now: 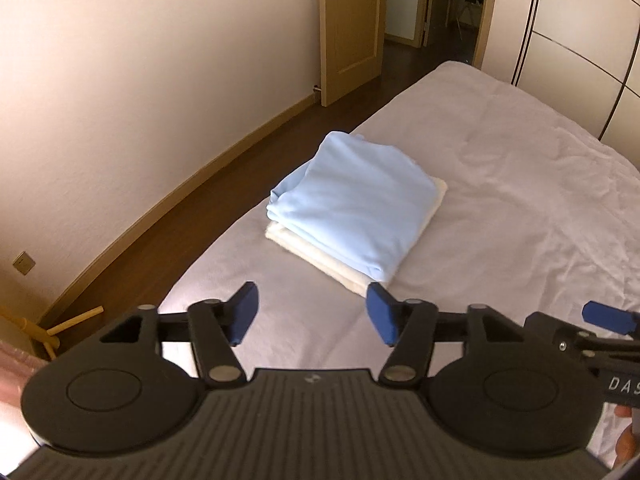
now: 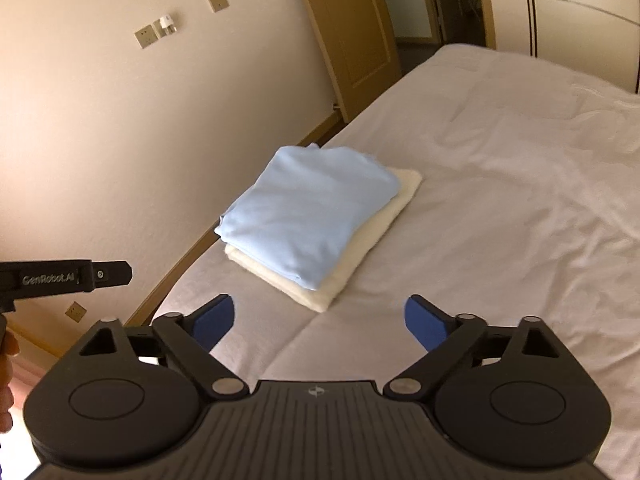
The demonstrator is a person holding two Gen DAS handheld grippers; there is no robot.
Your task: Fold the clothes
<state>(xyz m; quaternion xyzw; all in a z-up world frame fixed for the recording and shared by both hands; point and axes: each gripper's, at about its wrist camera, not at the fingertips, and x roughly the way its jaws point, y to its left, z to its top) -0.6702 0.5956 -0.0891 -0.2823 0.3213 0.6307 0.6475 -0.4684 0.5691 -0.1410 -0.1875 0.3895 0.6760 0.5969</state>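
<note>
1. At the far left I see a pale wall (image 1: 120, 100) with switch plates, a wooden skirting board along its foot and a strip of dark floor (image 1: 224, 168) beside the bed.
2. My left gripper (image 1: 312, 312) hangs above the near part of the bed, blue pads apart at a middling gap with nothing between them.
3. Ahead of both tongs lies the task's pile: a folded light blue garment (image 1: 352, 200) resting squarely on a folded cream garment (image 1: 344, 272), whose edges show along the near and right sides. The pile sits on the white bedsheet (image 1: 500, 184), close to the bed's left edge, and neither gripper touches it.
4. My right gripper (image 2: 320, 320) stands wide, pads spread well apart and empty, over bare sheet just short of the pile.
5. In the right wrist view the left tool's black body pokes in at the left edge.
6. Further back stands a wooden door (image 2: 352, 32), ajar; to the right, pale wardrobe panels (image 1: 580, 40).
</note>
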